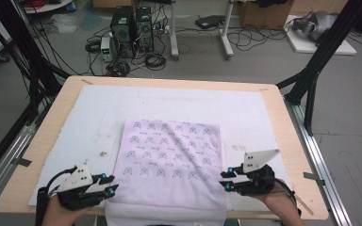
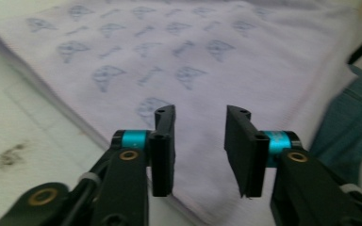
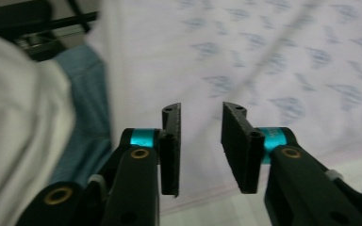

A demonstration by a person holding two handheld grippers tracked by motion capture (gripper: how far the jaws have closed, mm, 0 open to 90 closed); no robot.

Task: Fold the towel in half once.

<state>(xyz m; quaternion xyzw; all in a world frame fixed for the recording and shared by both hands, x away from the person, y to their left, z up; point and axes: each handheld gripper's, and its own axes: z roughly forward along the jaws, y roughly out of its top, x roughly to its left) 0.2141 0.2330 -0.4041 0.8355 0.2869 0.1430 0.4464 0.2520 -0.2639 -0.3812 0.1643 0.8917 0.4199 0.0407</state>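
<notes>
A pale lilac towel (image 1: 169, 160) printed with small blue motifs lies flat on the white mat (image 1: 94, 117), its near end hanging over the table's front edge. My left gripper (image 1: 110, 184) is open at the towel's near left edge, jaws pointing right. In the left gripper view the towel (image 2: 179, 61) spreads ahead of the open left gripper (image 2: 199, 141), nothing between the jaws. My right gripper (image 1: 226, 180) is open at the towel's near right edge, pointing left. The right gripper view shows the towel (image 3: 264, 61) beyond the open right gripper (image 3: 200, 141).
The mat covers a wooden table (image 1: 292, 141) with black frame posts (image 1: 320, 56) at both sides. Computers (image 1: 132, 30) and cables sit on the floor behind. Teal clothing of the person (image 2: 353, 122) shows beside the towel's hanging end.
</notes>
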